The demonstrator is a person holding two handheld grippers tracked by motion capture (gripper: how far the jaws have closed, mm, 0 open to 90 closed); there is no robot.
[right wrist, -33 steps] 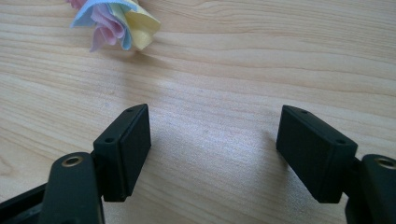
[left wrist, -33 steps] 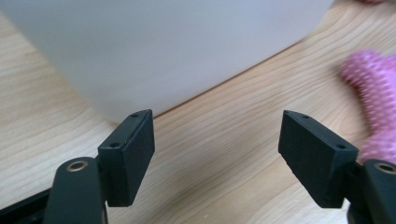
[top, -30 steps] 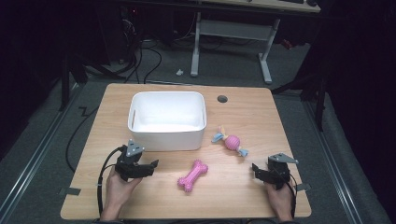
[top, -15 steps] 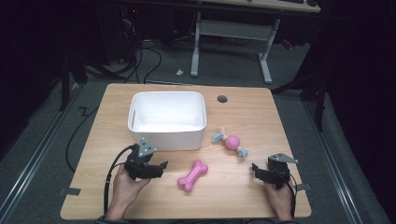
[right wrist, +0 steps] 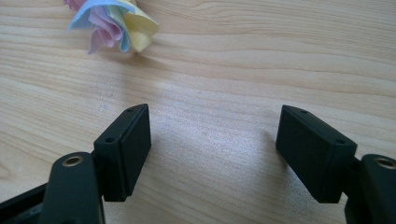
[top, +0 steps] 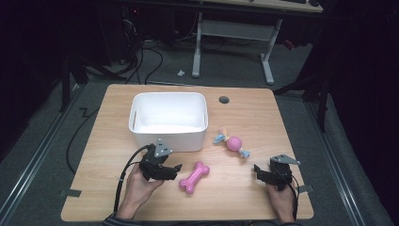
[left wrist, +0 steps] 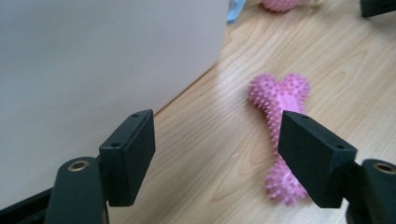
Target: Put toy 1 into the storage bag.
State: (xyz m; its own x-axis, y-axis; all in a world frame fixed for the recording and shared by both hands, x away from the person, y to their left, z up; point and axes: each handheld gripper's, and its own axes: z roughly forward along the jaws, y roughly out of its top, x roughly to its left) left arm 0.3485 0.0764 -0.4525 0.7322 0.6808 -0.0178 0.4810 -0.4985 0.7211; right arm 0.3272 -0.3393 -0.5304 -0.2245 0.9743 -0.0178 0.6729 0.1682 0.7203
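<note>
Left gripper view showed the bone (left wrist: 280,135), pink and covered in small spikes, lying flat on the bench (left wrist: 210,140) beside the tub (left wrist: 102,60), just ahead of the left gripper (left wrist: 217,156), whose spread fingers had just narrowed a little on nothing.

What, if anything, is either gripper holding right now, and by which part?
Nothing is held. The left gripper is open beside the pink bone toy, not touching it. The right gripper is open over bare table.
</note>
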